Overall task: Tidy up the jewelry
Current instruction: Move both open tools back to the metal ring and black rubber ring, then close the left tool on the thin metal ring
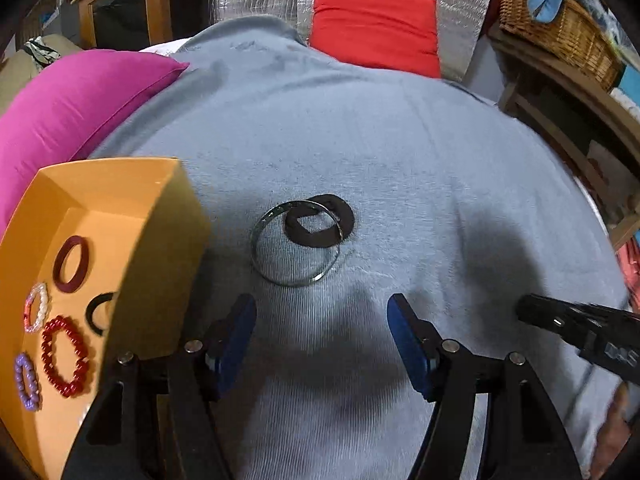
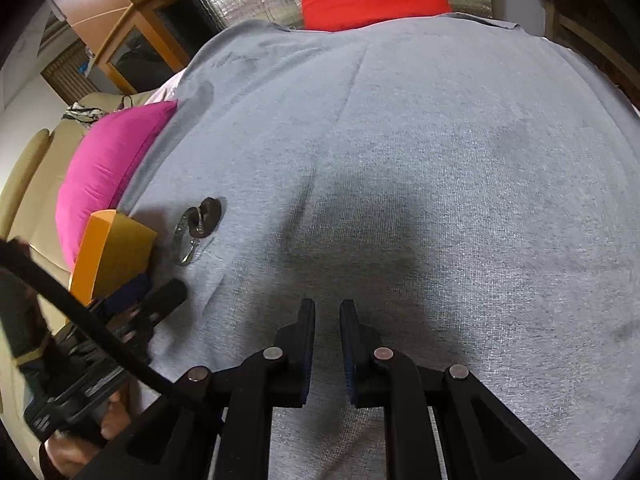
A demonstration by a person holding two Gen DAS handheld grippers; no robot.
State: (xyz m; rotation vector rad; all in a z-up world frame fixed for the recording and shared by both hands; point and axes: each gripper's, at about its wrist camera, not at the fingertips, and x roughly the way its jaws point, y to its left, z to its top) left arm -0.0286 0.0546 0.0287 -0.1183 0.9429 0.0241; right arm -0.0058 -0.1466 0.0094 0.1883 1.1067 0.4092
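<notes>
A thin silver bangle (image 1: pixel 289 284) lies on the grey cloth (image 1: pixel 400 160) with a flat black ring (image 1: pixel 318 241) resting across its far rim. My left gripper (image 1: pixel 320 302) hovers just short of them, open, with nothing between its blue pads (image 1: pixel 240 332). To its left stands an orange box (image 1: pixel 160 260) holding a dark red ring (image 1: pixel 60 276), a pearl bracelet (image 1: pixel 40 300), a red bead bracelet (image 1: pixel 46 354), a purple bead bracelet (image 1: pixel 21 376) and a half-hidden black ring (image 1: pixel 94 312). My right gripper (image 2: pixel 327 305) is shut and empty over bare cloth, right of the bangle (image 2: pixel 181 226).
A magenta cushion (image 1: pixel 80 112) lies behind the box and a red cushion (image 1: pixel 372 20) leans on the foil-covered wall. A wicker basket (image 1: pixel 560 28) sits on wooden shelving at the right. A wooden cabinet (image 1: pixel 120 12) stands at the back left.
</notes>
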